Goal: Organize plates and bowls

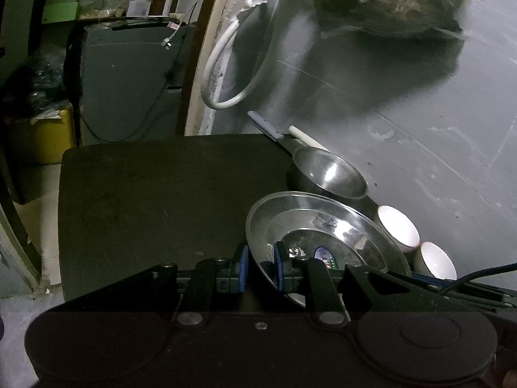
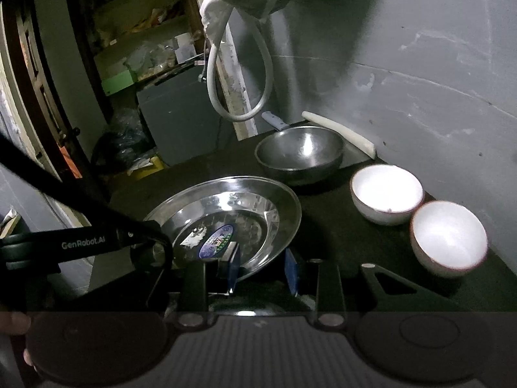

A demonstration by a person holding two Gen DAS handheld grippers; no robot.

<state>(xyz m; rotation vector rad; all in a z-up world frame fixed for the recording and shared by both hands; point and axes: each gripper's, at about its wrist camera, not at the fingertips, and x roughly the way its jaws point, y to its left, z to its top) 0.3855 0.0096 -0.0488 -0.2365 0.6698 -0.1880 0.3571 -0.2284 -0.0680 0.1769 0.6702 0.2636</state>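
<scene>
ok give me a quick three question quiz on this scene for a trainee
1. How many white bowls stand on the table?
2. True or false: the steel plate is stacked inside the steel bowl.
3. What sits between the fingers of the right gripper? A) the steel plate's rim B) a white bowl C) a spoon

Key: 1. two; 2. false, the plate lies in front of the steel bowl; 3. A
</scene>
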